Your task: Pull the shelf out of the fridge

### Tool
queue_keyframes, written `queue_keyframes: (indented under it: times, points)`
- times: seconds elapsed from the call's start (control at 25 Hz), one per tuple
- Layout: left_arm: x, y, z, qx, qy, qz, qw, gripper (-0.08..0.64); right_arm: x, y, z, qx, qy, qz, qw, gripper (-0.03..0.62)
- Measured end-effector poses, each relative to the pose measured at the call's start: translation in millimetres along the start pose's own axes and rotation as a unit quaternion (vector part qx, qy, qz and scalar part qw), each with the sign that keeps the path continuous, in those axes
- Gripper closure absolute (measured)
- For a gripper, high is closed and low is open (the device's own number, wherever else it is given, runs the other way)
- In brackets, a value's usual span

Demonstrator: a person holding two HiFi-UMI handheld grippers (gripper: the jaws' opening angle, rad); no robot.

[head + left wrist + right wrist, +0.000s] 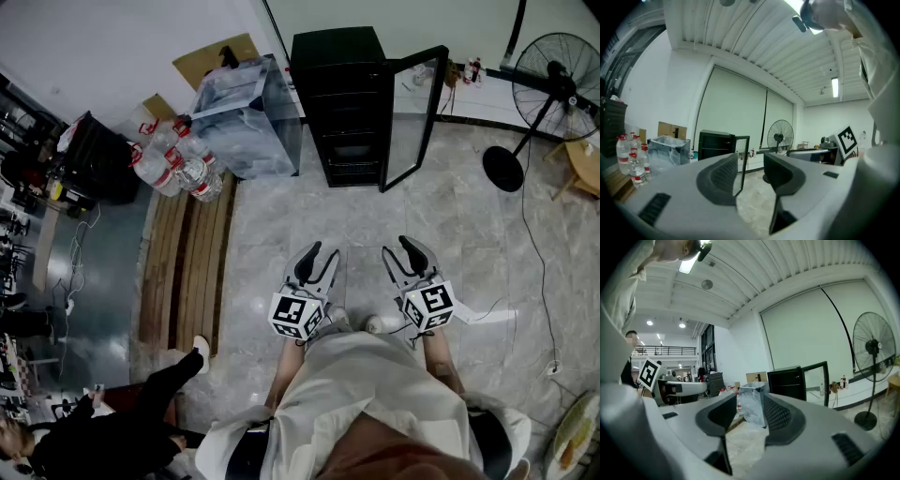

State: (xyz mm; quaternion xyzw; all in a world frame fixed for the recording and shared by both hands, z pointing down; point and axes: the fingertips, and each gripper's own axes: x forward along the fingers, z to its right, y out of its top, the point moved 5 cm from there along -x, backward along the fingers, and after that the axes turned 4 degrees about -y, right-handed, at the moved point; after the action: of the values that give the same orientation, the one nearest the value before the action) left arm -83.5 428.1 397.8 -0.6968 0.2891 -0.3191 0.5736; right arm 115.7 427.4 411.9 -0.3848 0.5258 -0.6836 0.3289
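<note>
**Two empty grippers, fridge well off w/ door open**

Both tools are held low in front of the person. The left gripper (317, 262) and right gripper (403, 261) each have jaws parted w/ nothing btwn the pads, so neither is holding anything. From where I stand, no part of the pull has begun.

The fridge (342, 103) is the black cabinet against the far wall, well apart from the person. Its glass door (412, 117) is swung out to the right side. The shelf (352, 139) sits inside it. I can make out dark horizontal racks across the opening, but not how they seat.

How I'd judge this step done well:
- Walk up square to the opening, not at an angle. The door edge juts toward the approach path, so keep the right gripper inboard of it.
- Mind the floor. The fan (553, 84) cable (536, 253) trails on the right, and the wooden planks (187, 262) lie on the left.
- Crouch so the jaws meet the rack's front edge level.
- Take the front edge w/ L and R spread apart, roughly even either side of centre, so it won't skew in its rails.
- Pull straight back and slow, keeping it flat. If it binds, ease it rather than yank.
</note>
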Motion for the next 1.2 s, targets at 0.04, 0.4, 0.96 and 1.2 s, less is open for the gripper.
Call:
queue_keyframes:
  times: [0.04,0.4,0.96,1.2]
  points:
    - [0,-1,6,0.002,-0.003,-0.001,1.0,0.383,-3,-1,1,0.004,0.001,0.001,1.0,0.416]
    - [11,1,23,0.018,-0.004,0.01,0.9998,0.383,-9,5,10,-0.006,0.004,0.015,1.0,0.416]
    - [49,7,-27,0.019,-0.007,0.019,0.9996,0.385,48,11,28,-0.01,-0.015,0.004,1.0,0.417]
    - [75,8,-70,0.011,-0.014,0.016,0.9997,0.385,92,14,37,-0.007,-0.025,-0.004,1.0,0.417]
